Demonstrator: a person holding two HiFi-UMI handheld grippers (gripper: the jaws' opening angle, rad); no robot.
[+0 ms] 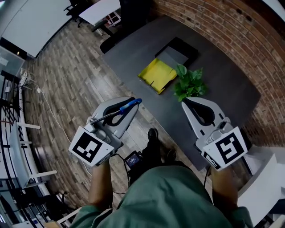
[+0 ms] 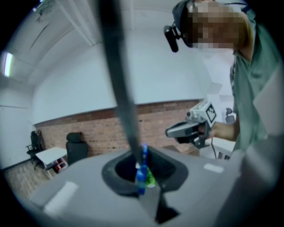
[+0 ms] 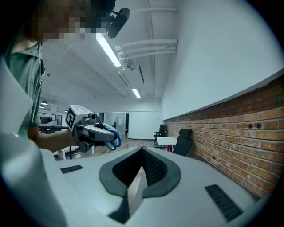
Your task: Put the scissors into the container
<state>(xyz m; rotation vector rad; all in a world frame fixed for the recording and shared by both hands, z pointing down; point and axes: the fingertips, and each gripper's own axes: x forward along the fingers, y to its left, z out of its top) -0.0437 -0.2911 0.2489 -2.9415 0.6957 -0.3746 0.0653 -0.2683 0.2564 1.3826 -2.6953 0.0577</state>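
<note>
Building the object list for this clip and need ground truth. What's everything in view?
scissors: 1, blue handles, gripped in the left claw
container: 1, yellow, on the table ahead of both claws
tray: 1, black, on the table behind the container
plant: 1, green, on the table right of the container
table: 1, dark grey, beside the brick wall
brick wall: 1, red-brown, beyond the table
desk: 1, white, far end of the room
floor: wood planks, left of the table
left claw: 1, grey, shut on the scissors
right claw: 1, grey, shut, empty
shirt: 1, green, bottom of head view
</note>
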